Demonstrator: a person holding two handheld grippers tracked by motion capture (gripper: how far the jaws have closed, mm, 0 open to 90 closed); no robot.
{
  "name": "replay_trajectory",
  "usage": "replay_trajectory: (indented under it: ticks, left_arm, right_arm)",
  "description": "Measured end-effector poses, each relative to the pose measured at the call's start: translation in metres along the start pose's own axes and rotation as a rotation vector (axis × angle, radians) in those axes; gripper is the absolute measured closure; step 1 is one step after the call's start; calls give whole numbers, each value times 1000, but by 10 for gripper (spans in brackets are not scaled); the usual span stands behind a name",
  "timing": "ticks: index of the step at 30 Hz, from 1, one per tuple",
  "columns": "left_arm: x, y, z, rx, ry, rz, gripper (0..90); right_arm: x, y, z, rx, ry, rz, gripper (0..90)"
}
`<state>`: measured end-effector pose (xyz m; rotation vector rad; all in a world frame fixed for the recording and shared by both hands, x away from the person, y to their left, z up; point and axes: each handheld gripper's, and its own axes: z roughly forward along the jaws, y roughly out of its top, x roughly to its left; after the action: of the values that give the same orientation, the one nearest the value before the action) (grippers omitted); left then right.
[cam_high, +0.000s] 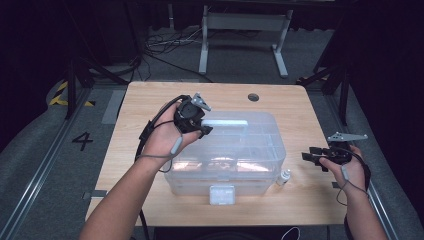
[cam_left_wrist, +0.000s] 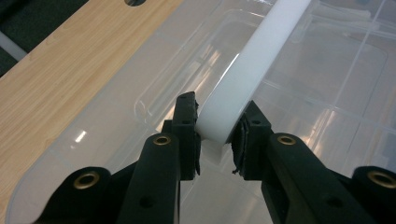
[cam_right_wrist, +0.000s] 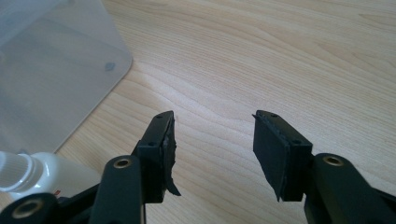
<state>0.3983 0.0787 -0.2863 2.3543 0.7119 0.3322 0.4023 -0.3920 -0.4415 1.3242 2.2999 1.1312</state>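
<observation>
Left hand-held gripper (cam_left_wrist: 217, 135) clamped; right hand-held gripper (cam_right_wrist: 212, 140) gaping, idle.

The one sign I can read is a dark numeral "4" (cam_high: 82, 141) on the grey floor (cam_high: 40, 150), left of my desk.

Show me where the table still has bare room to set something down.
Widest free patch: the table strip left of the clear plastic box. The back edge is bare up to the round hole. Right of the box there is room ahead of the right gripper. Crowded: the front right corner, by the small white bottle, and the lid, where the left gripper clamps the white handle.
</observation>
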Motion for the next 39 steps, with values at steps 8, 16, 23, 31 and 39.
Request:
replay_trajectory:
  ticks: [8,16,23,31,39]
  left_arm:
    - [12,10,-1,-4,-21,-43,733]
    - [16,17,-2,12,-10,-48,726]
    - [20,24,-2,31,-6,-50,719]
    - [28,33,-2,57,-13,-53,711]
    - [36,41,-2,80,-29,-62,706]
  right_arm:
    - [0,0,-1,0,-10,-1,495]
    - [0,0,0,2,-10,-1,495]
    - [1,1,-1,-2,-8,-5,495]
    - [2,2,-3,-10,-9,-9,496]
    - [6,5,-7,-27,-9,-23,520]
